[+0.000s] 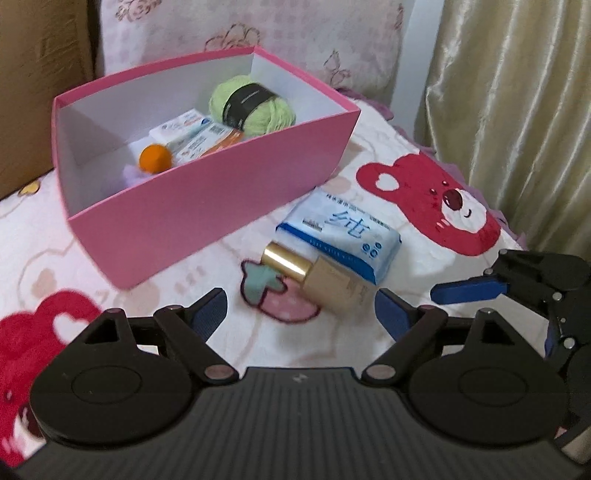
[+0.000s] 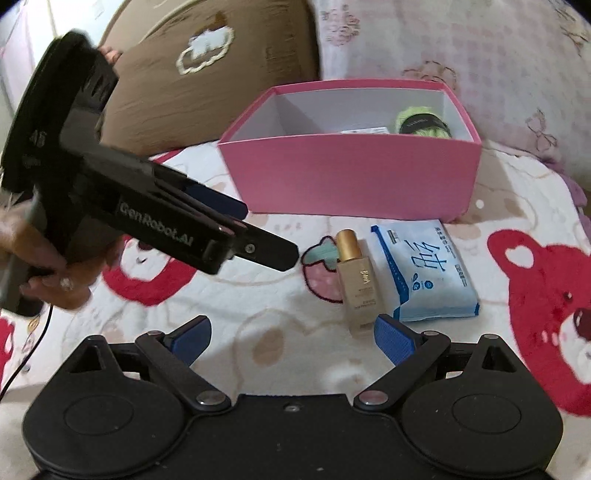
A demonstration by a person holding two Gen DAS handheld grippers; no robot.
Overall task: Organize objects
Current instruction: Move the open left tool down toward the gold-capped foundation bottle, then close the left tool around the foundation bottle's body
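A pink box point(image 1: 207, 206) stands on the bear-print blanket. It holds a green yarn ball point(image 1: 251, 105), an orange ball point(image 1: 155, 158) and a white carton point(image 1: 192, 136). In front of the box lie a gold-capped beige bottle point(image 1: 321, 277) and a blue wipes pack point(image 1: 340, 236), touching each other. My left gripper point(image 1: 301, 314) is open just short of the bottle, with nothing between its fingers. My right gripper point(image 2: 293, 338) is open too, with the bottle point(image 2: 356, 284) and the wipes pack point(image 2: 424, 273) just beyond its right finger point(image 2: 395, 339).
A person's hand point(image 2: 55, 266) holds the left gripper at the left of the right wrist view. A brown cushion point(image 2: 207, 74) and a floral pillow point(image 1: 258, 33) stand behind the box. A curtain point(image 1: 517, 110) hangs at the right and a cardboard carton point(image 1: 37, 74) stands at the left.
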